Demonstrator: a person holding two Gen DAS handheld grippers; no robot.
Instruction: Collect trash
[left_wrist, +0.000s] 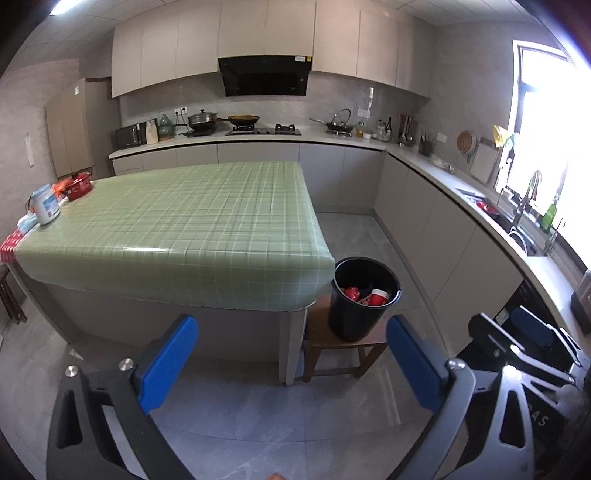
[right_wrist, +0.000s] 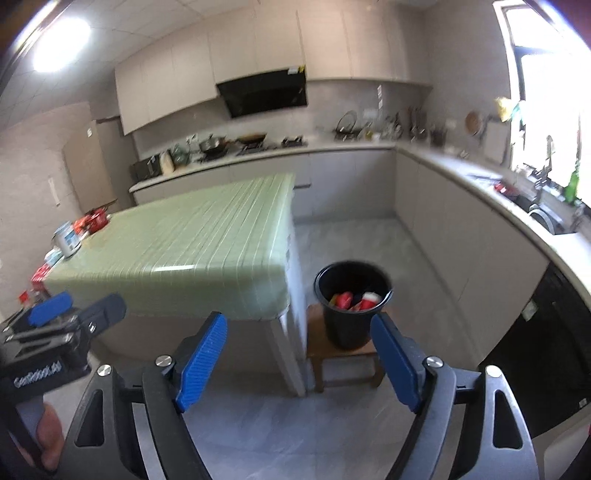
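Held wide apart with nothing between the blue pads, the left gripper (left_wrist: 291, 363) and the right gripper (right_wrist: 299, 362) are seen above grey floor, well back from the table (left_wrist: 177, 221). Both are pointed down and forward, and each is glimpsed at the edge of the other's view.

Beyond them, a black bin (left_wrist: 364, 299) is set on a low wooden stool (left_wrist: 332, 345), just beside the table's near corner. Red and white trash (left_wrist: 373, 295) is lying inside it, below the rim. The green checked tabletop is left bare across its middle and near side.

The step in hand is judged to be the close of collection, with both grippers drawn clear. If anything is still to be binned, the cluster at the table's far left edge would have to be approached: a white jar (left_wrist: 45, 205), a red pot (left_wrist: 78, 186) and some packets. Whether those count as trash cannot be told.

The trash pieces are too small to be named. The right wrist view is blurred. The bin's lower contents are hidden.
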